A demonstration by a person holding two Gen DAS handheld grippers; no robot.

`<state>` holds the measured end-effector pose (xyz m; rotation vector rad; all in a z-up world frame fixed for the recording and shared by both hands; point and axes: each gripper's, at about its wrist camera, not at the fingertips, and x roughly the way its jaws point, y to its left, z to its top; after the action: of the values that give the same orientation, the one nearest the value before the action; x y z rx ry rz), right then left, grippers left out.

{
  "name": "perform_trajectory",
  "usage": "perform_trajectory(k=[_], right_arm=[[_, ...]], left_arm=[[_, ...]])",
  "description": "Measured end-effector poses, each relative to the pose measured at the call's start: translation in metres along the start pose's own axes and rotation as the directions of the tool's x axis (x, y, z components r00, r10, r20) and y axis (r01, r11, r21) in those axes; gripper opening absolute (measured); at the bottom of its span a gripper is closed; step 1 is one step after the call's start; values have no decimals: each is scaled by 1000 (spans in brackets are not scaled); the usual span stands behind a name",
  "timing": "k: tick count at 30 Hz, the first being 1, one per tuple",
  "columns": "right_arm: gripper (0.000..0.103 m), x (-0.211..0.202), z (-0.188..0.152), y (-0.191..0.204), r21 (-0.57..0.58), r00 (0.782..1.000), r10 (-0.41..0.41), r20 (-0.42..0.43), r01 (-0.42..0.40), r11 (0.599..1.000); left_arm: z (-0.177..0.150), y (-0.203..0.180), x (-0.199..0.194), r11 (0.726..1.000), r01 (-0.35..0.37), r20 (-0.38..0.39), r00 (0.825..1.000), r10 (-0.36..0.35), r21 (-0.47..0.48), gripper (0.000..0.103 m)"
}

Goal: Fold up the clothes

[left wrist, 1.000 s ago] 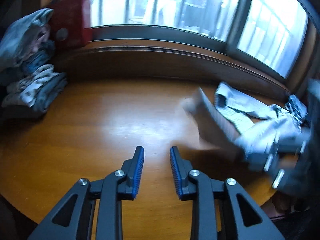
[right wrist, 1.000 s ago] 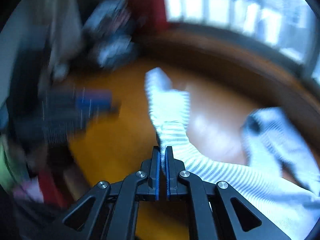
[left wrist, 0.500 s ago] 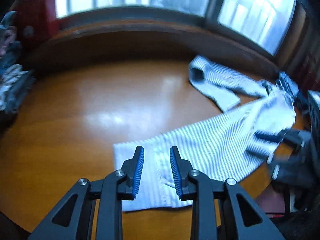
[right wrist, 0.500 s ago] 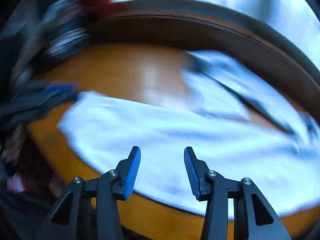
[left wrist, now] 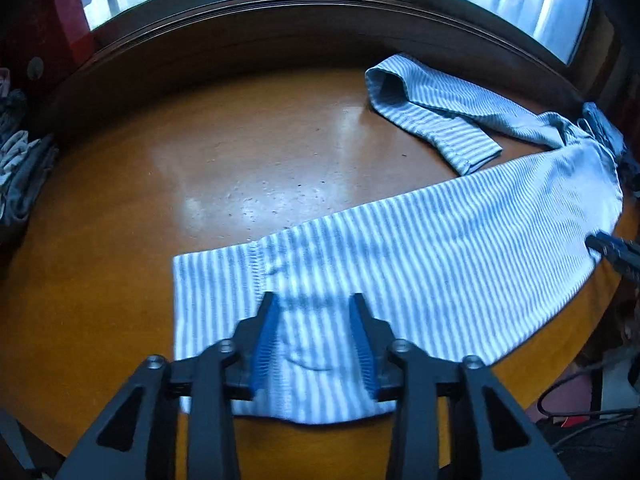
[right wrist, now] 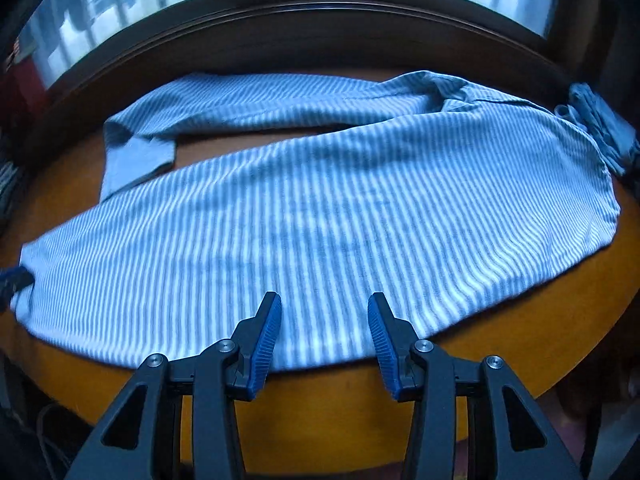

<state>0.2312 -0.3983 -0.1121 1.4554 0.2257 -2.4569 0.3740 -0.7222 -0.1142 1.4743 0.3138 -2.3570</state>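
Note:
A blue-and-white striped pair of trousers (left wrist: 420, 248) lies spread across the round wooden table (left wrist: 248, 152). One leg runs toward me, and its cuff end lies under my left gripper (left wrist: 316, 312), which is open above the cloth. The other leg (left wrist: 436, 116) lies folded at the back right. In the right wrist view the same trousers (right wrist: 320, 208) fill the table, and my right gripper (right wrist: 324, 312) hovers open over their near edge. The right gripper's tip (left wrist: 612, 250) shows at the far right of the left wrist view.
A stack of folded clothes (left wrist: 20, 164) sits at the table's left edge. A crumpled blue garment (right wrist: 600, 128) lies at the far right by the waistband. A dark wooden window ledge (left wrist: 280, 28) curves behind the table. Cables (left wrist: 576, 404) hang below the right rim.
The right gripper let go of the trouser leg and opened. The trousers went from hanging in the air to lying spread on the table. Both grippers moved in over the cloth.

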Motion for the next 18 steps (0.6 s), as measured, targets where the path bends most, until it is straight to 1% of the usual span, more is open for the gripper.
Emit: perform_trajectory(k=[2, 5, 6, 8, 9, 11, 13, 15, 18], right_arm=[[46, -6, -16, -6, -19, 1000, 19, 0, -19, 1000], [45, -14, -33, -11, -44, 997, 75, -12, -76, 996], [45, -20, -33, -20, -43, 996, 90, 4, -90, 995], [45, -29, -27, -44, -38, 996, 63, 67, -60, 997], [45, -32, -21, -66, -20, 995, 30, 98, -29, 999], [45, -31, -12, -108, 35, 995, -1, 103, -3, 999], [45, -21, -2, -159, 105, 996, -27, 83, 18, 994], [45, -2, 6, -202, 157, 997, -64, 43, 56, 986], [45, 14, 9, -234, 162, 996, -81, 37, 74, 984]], left_arm=[[0, -5, 1, 999, -31, 2, 1000, 31, -29, 43], [0, -10, 1, 993, -81, 3, 997, 81, -83, 43], [0, -12, 0, 990, -93, 4, 996, 94, -108, 43], [1, -17, -5, 981, -100, 11, 995, 104, -167, 43], [1, -22, -8, 979, -95, 25, 995, 101, -180, 43], [5, -40, -12, 979, -91, 44, 994, 101, -184, 43], [10, -63, -10, 981, -86, 40, 995, 95, -174, 43], [15, -85, -3, 983, -69, 35, 997, 76, -172, 43], [19, -113, 6, 984, -70, 19, 997, 74, -165, 43]])
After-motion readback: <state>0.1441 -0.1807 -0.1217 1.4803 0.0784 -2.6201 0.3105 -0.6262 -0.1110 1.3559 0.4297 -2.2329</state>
